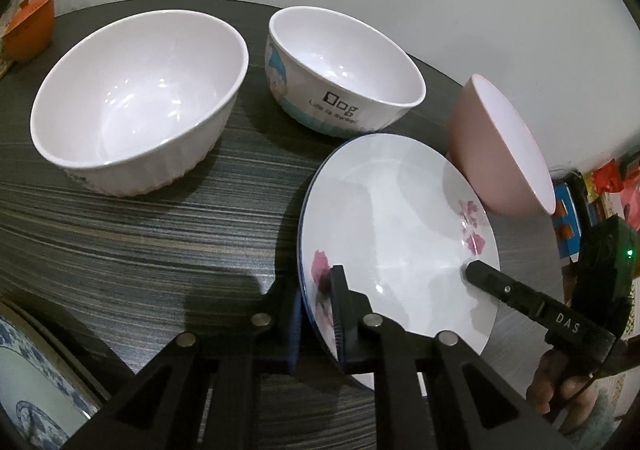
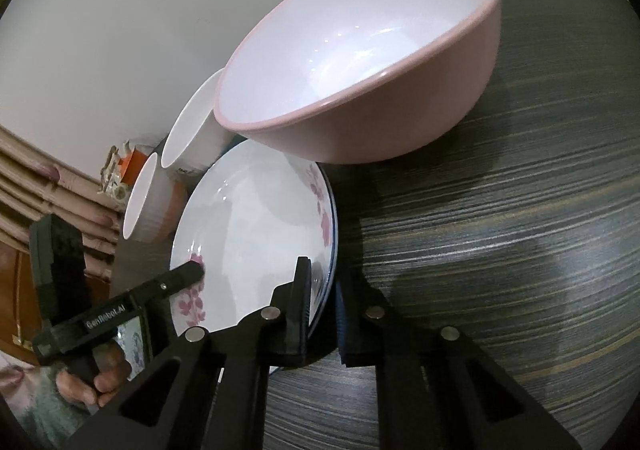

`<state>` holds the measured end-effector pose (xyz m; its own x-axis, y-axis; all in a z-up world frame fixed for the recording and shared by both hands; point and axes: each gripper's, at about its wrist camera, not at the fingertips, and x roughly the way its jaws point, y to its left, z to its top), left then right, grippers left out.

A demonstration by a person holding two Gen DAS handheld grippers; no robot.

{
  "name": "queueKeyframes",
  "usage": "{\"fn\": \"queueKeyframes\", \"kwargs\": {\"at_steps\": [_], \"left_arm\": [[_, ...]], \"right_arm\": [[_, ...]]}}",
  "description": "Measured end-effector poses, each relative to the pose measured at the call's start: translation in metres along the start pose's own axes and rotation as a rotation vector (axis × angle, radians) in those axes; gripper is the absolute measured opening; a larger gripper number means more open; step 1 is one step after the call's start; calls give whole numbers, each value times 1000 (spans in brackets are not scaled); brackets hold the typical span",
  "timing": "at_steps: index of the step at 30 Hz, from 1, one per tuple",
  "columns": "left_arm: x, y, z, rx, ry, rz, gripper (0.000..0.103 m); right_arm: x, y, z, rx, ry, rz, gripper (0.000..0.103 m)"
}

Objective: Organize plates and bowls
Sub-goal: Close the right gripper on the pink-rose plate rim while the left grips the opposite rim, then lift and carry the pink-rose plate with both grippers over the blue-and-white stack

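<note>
We grip the flowered plate (image 1: 396, 226) by opposite rims, left gripper (image 1: 316, 314) and right gripper (image 2: 324, 314) both clamped on it, on the table (image 1: 160, 242) beside the pink bowl (image 2: 360, 62). Next (we judge) comes a level lift. The plate's underside is hidden.

Black angular left tongs (image 1: 318, 314), black right tongs (image 2: 322, 310), silver round screws, "DAS" and "GenRobot.AI" lettering, green light
</note>
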<state>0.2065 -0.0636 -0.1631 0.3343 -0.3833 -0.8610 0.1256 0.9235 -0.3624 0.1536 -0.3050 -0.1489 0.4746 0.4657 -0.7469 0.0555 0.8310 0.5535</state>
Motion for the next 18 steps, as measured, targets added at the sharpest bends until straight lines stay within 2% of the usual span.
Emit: {"fn": "queueKeyframes", "kwargs": {"at_steps": [18], "left_arm": [[-6,-10,-12,-12,0,22,13]], "right_arm": [[-4,12,-15,-19,-3,-19,11]]}}
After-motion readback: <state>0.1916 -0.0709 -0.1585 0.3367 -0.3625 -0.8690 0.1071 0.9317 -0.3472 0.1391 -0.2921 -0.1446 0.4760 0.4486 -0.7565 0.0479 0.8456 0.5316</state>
